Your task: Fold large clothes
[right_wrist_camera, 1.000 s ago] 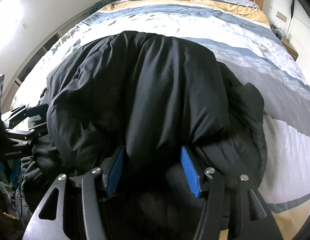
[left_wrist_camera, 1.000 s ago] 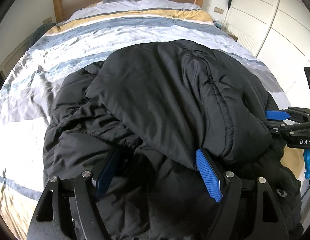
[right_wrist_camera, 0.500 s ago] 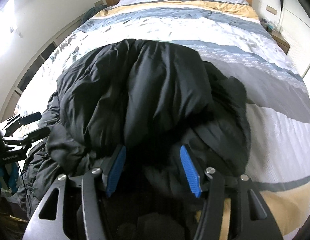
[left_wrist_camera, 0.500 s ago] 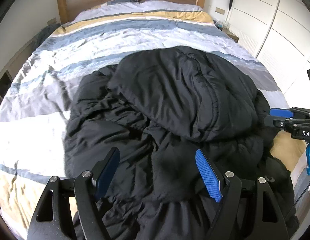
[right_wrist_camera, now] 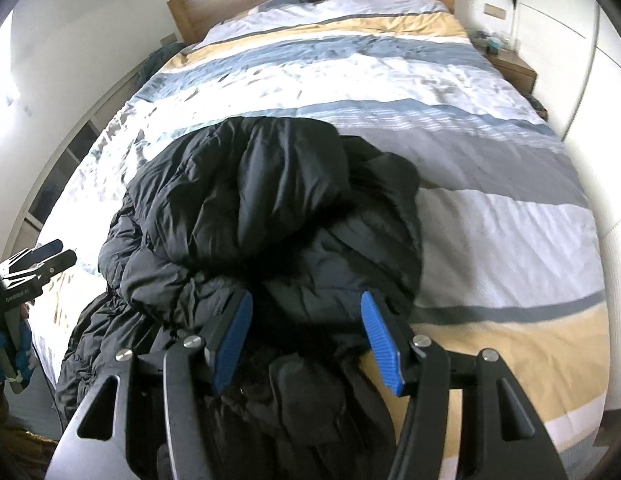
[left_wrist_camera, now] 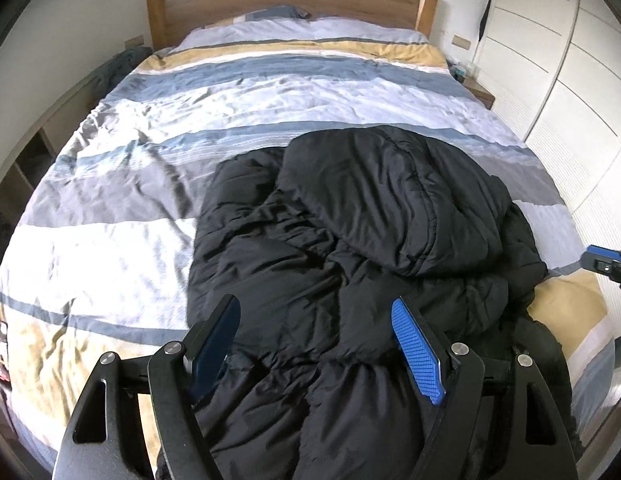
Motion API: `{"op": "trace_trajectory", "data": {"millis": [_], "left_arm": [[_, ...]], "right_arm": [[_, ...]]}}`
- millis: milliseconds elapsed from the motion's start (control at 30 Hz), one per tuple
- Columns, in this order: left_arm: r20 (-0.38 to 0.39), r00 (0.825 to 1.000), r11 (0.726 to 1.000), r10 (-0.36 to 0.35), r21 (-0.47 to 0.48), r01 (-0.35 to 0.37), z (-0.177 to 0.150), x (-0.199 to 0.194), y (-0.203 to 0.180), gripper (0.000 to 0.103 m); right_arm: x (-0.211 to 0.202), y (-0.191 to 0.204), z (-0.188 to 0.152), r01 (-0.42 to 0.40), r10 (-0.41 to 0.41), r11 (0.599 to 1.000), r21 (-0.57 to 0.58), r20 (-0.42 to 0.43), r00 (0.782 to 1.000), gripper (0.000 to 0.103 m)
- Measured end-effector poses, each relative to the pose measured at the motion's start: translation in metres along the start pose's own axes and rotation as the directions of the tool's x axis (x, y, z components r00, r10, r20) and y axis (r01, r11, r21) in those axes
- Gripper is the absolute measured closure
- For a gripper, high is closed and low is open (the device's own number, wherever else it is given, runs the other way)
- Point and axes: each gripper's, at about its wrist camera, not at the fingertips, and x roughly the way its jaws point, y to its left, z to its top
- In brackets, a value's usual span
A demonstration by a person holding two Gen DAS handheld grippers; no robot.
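Black puffer coat (left_wrist_camera: 350, 248) sits bunched at centre-right of the left-wrist frame, near the foot of the striped bed (left_wrist_camera: 110, 248), its top half flopped over the lower half, likely a first fold. Long axis looks foot-to-headboard, hem end hanging off the near edge; which end is collar I can't tell. Left gripper (left_wrist_camera: 316, 344) gapes wide, right gripper (right_wrist_camera: 306, 332) sits about half spread, both above the fabric and empty.

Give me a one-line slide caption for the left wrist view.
Left claw open above a crumpled black puffer jacket heaped on a striped duvet, wooden headboard behind.
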Motion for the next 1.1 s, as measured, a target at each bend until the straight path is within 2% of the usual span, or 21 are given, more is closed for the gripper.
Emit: {"op": "trace_trajectory", "data": {"millis": [67, 333, 567, 833, 1100], "left_arm": [[-0.001, 1.000, 1.000, 0.004, -0.007, -0.004, -0.004, -0.001, 0.006, 0.022], [-0.039, 0.999, 0.998, 0.024, -0.054, -0.026, -0.030, 0.002, 0.030, 0.021], [-0.053, 0.996, 0.995, 0.067, -0.071, -0.070, -0.048, 0.001, 0.043, 0.020], [-0.072, 0.991, 0.987, 0.113, -0.106, -0.120, -0.069, 0.004, 0.058, 0.011], [-0.107, 0.982, 0.970, 0.158, -0.171, -0.175, -0.088, 0.012, 0.081, 0.009]], "right_arm": [[-0.007, -0.004, -0.004, 0.009, -0.009, 1.000, 0.012, 0.005, 1.000, 0.039], [-0.014, -0.012, -0.030, 0.045, -0.044, 0.999, 0.023, -0.026, 0.999, 0.036], [-0.015, -0.011, -0.048, 0.055, -0.054, 0.998, 0.033, -0.040, 0.998, 0.028], [-0.013, -0.011, -0.069, 0.069, -0.066, 0.997, 0.032, -0.071, 0.995, 0.026], [-0.013, -0.022, -0.087, 0.095, -0.090, 0.994, 0.049, -0.096, 0.991, 0.024]]}}
